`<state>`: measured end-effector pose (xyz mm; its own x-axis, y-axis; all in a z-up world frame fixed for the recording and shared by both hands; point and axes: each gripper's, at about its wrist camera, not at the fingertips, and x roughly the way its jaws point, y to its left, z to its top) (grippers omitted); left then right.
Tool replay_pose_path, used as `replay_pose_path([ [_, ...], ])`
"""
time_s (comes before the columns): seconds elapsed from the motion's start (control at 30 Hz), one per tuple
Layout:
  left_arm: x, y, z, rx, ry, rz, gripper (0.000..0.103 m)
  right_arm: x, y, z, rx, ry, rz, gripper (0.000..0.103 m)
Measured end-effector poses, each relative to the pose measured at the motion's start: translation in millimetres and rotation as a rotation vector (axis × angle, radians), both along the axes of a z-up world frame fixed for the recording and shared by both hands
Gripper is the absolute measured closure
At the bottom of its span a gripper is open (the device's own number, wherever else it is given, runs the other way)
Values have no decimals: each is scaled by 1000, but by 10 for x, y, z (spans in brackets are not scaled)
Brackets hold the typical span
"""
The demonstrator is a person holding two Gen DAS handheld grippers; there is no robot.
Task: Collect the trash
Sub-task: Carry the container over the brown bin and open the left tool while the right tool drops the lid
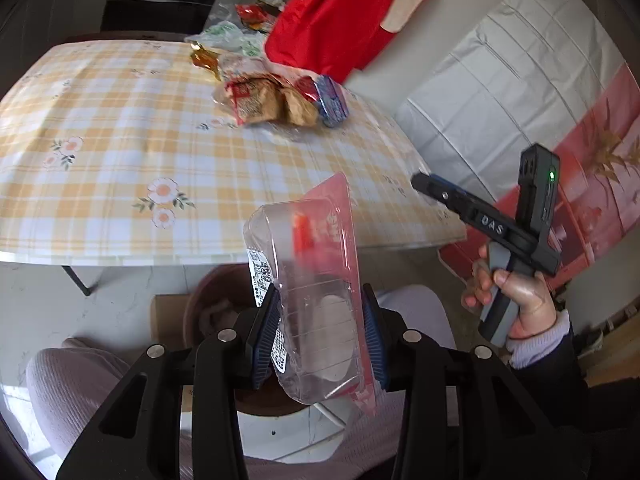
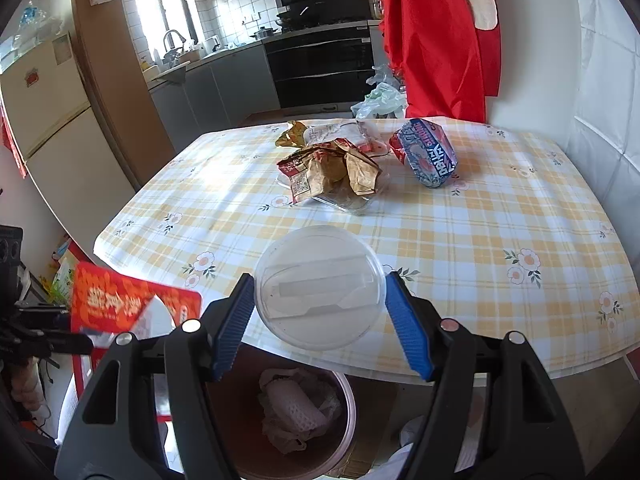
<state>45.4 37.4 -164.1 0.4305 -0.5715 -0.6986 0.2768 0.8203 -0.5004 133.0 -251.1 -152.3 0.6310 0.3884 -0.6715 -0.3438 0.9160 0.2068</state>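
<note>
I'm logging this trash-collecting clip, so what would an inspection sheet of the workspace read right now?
Surface: table with yellow checked floral cloth, mostly bare.
Job's things: clear plastic blister pack with red backing; round clear plastic lid; brown round bin below the table edge, holding white foam netting.
Clutter: crumpled brown paper wrappers, blue and red snack packet, gold foil wrapper.
Grippers: left gripper shut on the blister pack; right gripper shut on the lid.
Cables: nothing seen.
Surroundings: red cloth, black oven, cream fridge.
</note>
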Motion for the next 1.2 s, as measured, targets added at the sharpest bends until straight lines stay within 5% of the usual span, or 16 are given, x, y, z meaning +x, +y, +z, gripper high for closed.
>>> replay_pose_path([
  [0.33,-13,-170,-27,6,2,-41,63,-108,-54,64,11,-12,-9,36],
  [0.4,-18,-183,-22,-7,-14,-32,53,-130,-64,69,14,-14,-10,36],
  [0.47,-25,-144,13,0,-46,10,32,-154,-62,75,14,-17,-7,36],
  [0.77,-85,240,274,100,-244,259,8,-255,49,80,11,-15,30,36],
  [0.97,-119,476,309,151,-295,403,6,-312,185,81,4,-5,75,36],
  [1.2,-129,582,258,209,-294,449,6,-360,328,48,-7,14,126,36],
])
